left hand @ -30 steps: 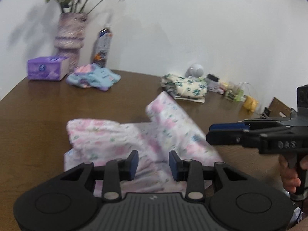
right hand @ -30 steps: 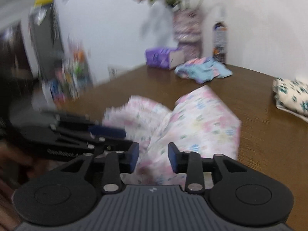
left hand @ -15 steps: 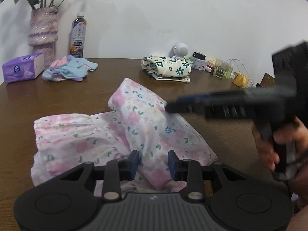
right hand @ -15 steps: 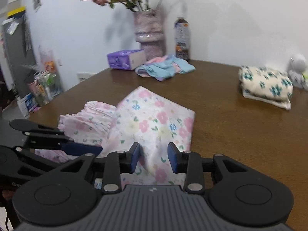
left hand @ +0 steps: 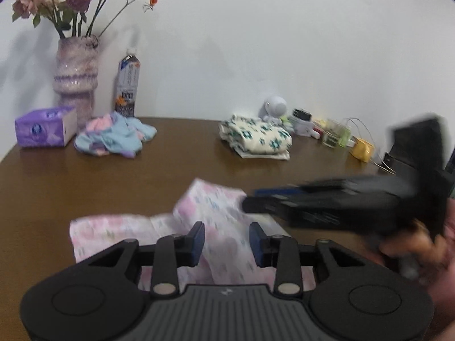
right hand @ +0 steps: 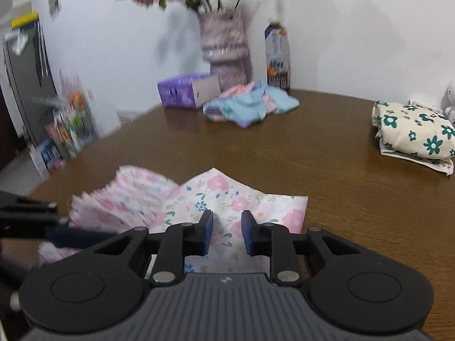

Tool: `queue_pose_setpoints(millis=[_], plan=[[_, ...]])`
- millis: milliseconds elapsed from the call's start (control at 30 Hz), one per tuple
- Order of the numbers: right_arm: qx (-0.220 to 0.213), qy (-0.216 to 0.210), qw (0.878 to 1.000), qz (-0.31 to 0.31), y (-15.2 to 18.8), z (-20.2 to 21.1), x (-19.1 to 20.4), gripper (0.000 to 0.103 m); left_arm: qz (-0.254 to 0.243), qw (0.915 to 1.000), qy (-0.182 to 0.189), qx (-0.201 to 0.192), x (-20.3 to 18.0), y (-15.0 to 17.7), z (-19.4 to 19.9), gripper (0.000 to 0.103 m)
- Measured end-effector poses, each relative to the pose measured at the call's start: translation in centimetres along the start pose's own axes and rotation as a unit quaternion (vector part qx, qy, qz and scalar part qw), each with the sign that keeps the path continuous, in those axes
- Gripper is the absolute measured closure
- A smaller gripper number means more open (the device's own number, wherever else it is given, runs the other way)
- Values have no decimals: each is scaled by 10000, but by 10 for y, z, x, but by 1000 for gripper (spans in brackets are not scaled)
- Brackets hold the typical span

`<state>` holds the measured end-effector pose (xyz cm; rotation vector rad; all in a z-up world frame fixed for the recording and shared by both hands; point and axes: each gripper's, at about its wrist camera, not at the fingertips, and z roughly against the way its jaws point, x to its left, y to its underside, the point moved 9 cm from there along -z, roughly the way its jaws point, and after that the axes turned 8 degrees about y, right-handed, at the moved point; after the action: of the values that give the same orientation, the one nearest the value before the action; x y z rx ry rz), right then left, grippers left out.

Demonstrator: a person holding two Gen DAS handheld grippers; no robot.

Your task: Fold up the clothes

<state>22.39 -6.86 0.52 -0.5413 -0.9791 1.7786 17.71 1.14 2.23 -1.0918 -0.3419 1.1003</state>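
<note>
A: Where is the garment?

B: The pink floral garment (right hand: 227, 201) lies on the brown bench (right hand: 341, 199) just ahead of both tools, part-folded: one flap lies over, and a gathered frill (right hand: 128, 193) sticks out to the left.

A: And the grippers?

B: The right hand-held gripper (right hand: 226, 234) hovers over the near edge with its jaws parted and nothing between them. The left hand-held gripper (left hand: 226, 245) stands equally agape above the cloth and holds nothing.

A: How would you fold it well?

B: My judgement: pinch a single edge at each end, lift evenly, and lay it square so the frill tucks inside.

A: Anything unclear?

B: The near hem is hidden behind the gripper bodies, and motion blur smears the right tool in the left view. Beyond lie a folded cream floral cloth (right hand: 412, 136) and a crumpled blue-pink heap (right hand: 250, 105).
</note>
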Motion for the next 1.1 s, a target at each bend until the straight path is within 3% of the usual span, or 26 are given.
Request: queue_pose_setpoints(millis=[133,300,400,500,667,800,900,1100], plan=[[-252,132,9995,-103,-1,23,-11,80,-68,9999,-53,81,5,-13,-31,75],[5,166,9998,-128,18,17,-16,80,70,9981,-281,548,22,5,-63,83],[110,169,9998,-84,27,13,-16,79,335,9989,-140,309,26,2,-51,83],[1,91,9998,-150,23,18,-18,80,255,9996,-104,82,25,-10,-45,79],[-110,58,9997,-193,23,28,-18,80,352,9980,-223,483,32,-1,-69,80],[-185,44,9996,-214,24,37,-19,79,412,9989,-152,162,29,-1,-44,77],[-241,33,9994,-230,25,44,-19,79,322,9994,-86,131,22,5,-27,77],[-34,-11,9998,-206,43,42,-14,79,410,9982,-133,421,18,22,-31,79]])
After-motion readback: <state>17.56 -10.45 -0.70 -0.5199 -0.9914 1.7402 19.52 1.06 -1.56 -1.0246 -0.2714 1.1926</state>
